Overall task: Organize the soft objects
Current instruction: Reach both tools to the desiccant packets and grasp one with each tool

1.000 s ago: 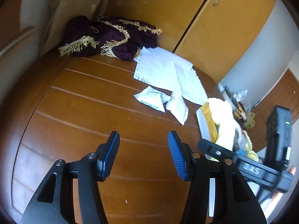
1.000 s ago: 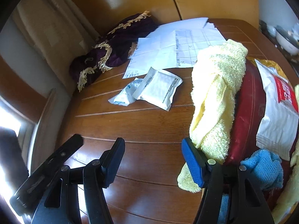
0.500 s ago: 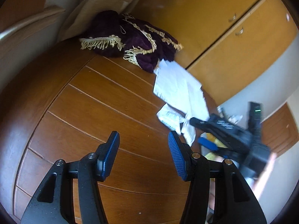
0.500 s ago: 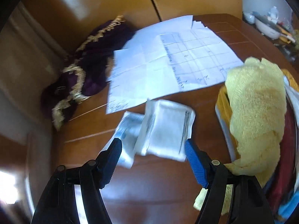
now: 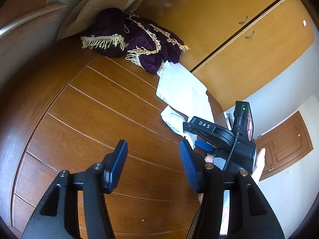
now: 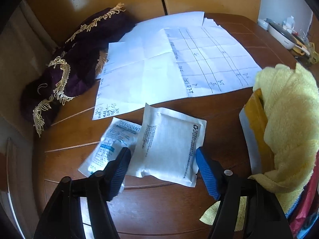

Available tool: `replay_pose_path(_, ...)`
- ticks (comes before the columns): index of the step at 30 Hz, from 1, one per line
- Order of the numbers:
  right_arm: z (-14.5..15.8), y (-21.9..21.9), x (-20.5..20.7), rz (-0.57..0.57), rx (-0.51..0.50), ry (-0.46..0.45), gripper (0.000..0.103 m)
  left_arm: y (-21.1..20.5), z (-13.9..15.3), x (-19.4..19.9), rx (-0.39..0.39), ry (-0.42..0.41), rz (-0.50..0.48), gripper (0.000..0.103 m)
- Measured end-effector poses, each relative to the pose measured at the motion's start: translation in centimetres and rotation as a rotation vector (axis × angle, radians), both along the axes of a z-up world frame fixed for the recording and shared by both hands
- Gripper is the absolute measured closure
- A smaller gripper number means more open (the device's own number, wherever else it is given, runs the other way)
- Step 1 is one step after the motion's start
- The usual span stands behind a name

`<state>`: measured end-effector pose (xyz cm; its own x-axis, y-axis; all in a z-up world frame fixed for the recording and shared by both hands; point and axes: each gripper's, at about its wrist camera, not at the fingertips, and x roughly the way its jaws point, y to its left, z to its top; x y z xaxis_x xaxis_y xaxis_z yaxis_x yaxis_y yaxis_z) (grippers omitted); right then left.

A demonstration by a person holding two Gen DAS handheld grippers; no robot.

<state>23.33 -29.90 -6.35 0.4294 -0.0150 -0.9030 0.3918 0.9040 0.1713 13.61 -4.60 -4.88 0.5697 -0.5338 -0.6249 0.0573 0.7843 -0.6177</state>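
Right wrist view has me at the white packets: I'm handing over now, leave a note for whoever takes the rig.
Right gripper: open, straddling the white packet, not closed on it.
Left gripper: open, empty, over bare table.
The packet overlaps the desiccant packet; yellow towel is piled to the right, purple fringed cloth at the far left.
Nothing gripped yet; all sorting remains.

Left tool (image 5: 152,163) gapes empty above wooden table (image 5: 89,119).

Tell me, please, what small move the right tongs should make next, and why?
Probably ease down and close on the white pouch: the right tongs are open with their tips on either side of it, while it lies flat on the table, ungripped.
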Motion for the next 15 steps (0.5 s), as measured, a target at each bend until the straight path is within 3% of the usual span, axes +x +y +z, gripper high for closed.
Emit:
replay_pose_path(1, 0.1, -0.2, -0.1, -0.008, -0.007, -0.001, 0.044, 0.0, 0.0, 0.1, 0.002, 0.001, 0.002, 0.050)
replay_pose_path(3, 0.1, -0.4, -0.2, -0.011, 0.004, 0.001, 0.046, 0.0, 0.0, 0.1, 0.008, -0.002, 0.008, 0.050)
replay_pose_path(12, 0.0, 0.5, 1.0, 0.002, -0.064, 0.050, 0.042, -0.4, -0.2, 0.1, 0.047, -0.006, 0.019, 0.050)
replay_pose_path(15, 0.0, 1.0, 0.9, 0.014, -0.111, 0.055, 0.047, -0.4, -0.2, 0.0, 0.052, -0.011, 0.022, 0.050)
